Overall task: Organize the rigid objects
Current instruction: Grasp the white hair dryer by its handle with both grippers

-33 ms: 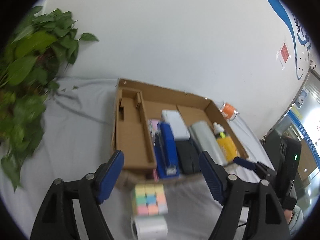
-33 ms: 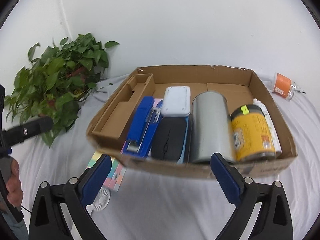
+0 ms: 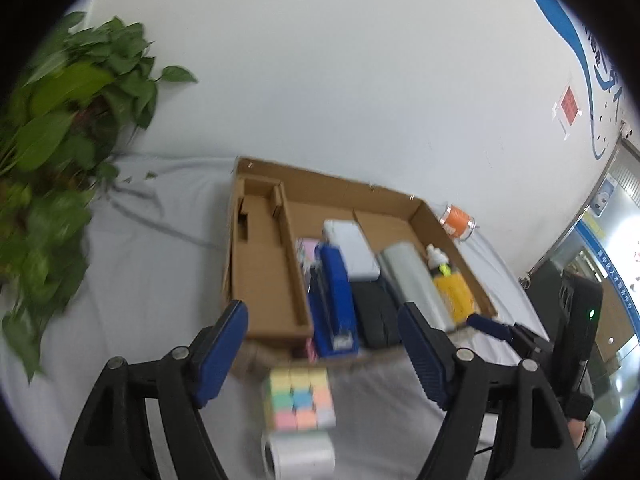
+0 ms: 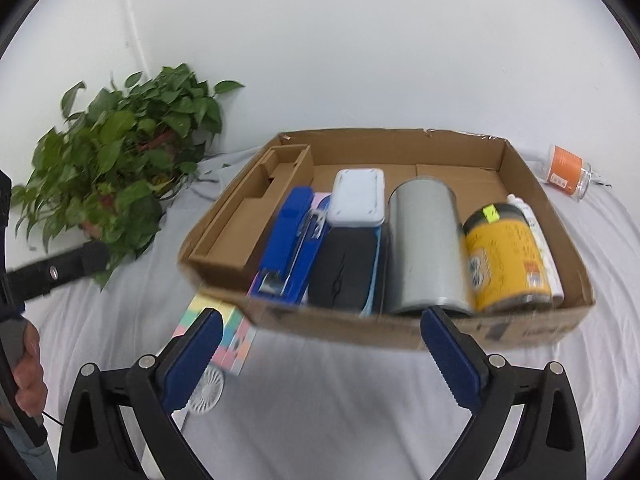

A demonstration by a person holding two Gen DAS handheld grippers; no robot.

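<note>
The left gripper [image 3: 322,350] has its blue-padded fingers [image 3: 218,350] spread wide with nothing between them; it hovers above the grey cloth [image 3: 152,280], just short of the near wall of the cardboard box [image 3: 264,280]; directly below the gap lies a pastel puzzle cube [image 3: 299,399], outside the box and close to its near wall; a white roll [image 3: 298,454] lies just on the near side of the cube

The right gripper [image 4: 318,350] is likewise wide apart and holds nothing; its fingers [image 4: 450,354] frame the near wall of the box [image 4: 400,332]; the cube [image 4: 228,336] appears partly behind the left finger, with a small white fan [image 4: 206,394] just beside it on the cloth [image 4: 340,408]

Inside the box, from left to right in the right wrist view: a cardboard insert [image 4: 256,208] against the left wall; a blue stapler [image 4: 290,240]; a black case [image 4: 346,268] with a white case [image 4: 358,198] behind it; a grey can [image 4: 424,248] lying on its side; a yellow can [image 4: 506,260] beside it, also on its side; a white bottle [image 4: 538,236] along the right wall; the items lie side by side in a tight row

Outside the box, an orange-labelled jar [image 4: 566,172] lies on the cloth near the far right corner; a leafy plant [image 4: 120,160] stands well to the left, against the white wall [image 4: 320,40]
</note>
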